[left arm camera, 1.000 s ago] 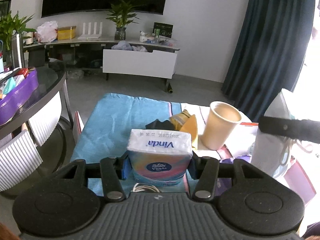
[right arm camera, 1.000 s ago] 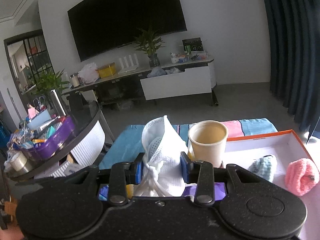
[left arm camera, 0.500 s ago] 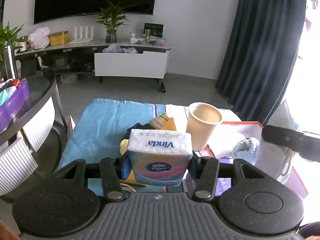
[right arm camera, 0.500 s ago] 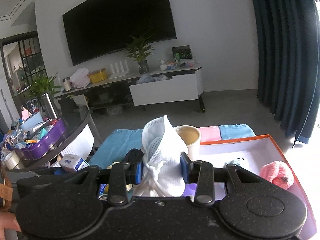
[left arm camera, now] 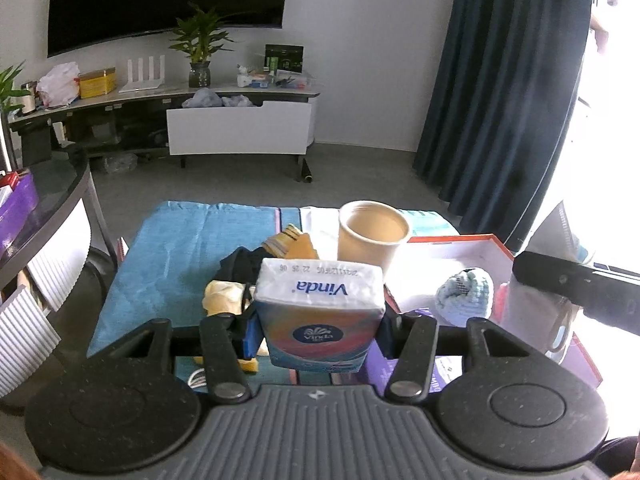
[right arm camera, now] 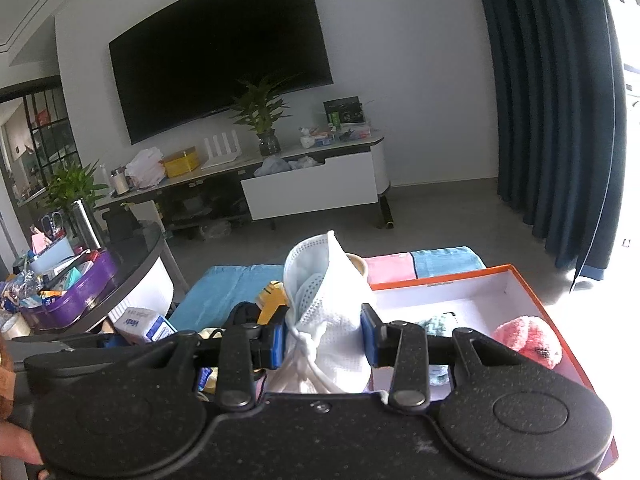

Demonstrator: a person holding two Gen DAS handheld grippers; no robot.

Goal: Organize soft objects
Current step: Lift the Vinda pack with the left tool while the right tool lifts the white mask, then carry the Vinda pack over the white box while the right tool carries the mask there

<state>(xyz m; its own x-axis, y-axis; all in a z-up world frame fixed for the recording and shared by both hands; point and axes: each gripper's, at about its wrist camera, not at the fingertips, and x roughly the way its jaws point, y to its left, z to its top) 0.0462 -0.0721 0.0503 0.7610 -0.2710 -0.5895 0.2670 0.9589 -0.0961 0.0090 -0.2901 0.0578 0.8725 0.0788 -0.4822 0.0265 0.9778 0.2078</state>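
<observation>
Masks [right arm camera: 326,312] bunched in the right gripper [right arm camera: 323,339] hide most of the paper cup [right arm camera: 359,266] behind them. The left gripper [left arm camera: 318,330] is clamped on a tissue pack [left arm camera: 320,312] marked "Vinda", above the blue cloth [left arm camera: 188,240]. Near the box's [right arm camera: 448,280] right edge lies a pink ball [right arm camera: 528,340]; a pale blue ball [left arm camera: 466,296] lies beside it, partly covered.

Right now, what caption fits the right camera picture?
Right gripper clamps a white face mask beside the orange-rimmed box.
</observation>
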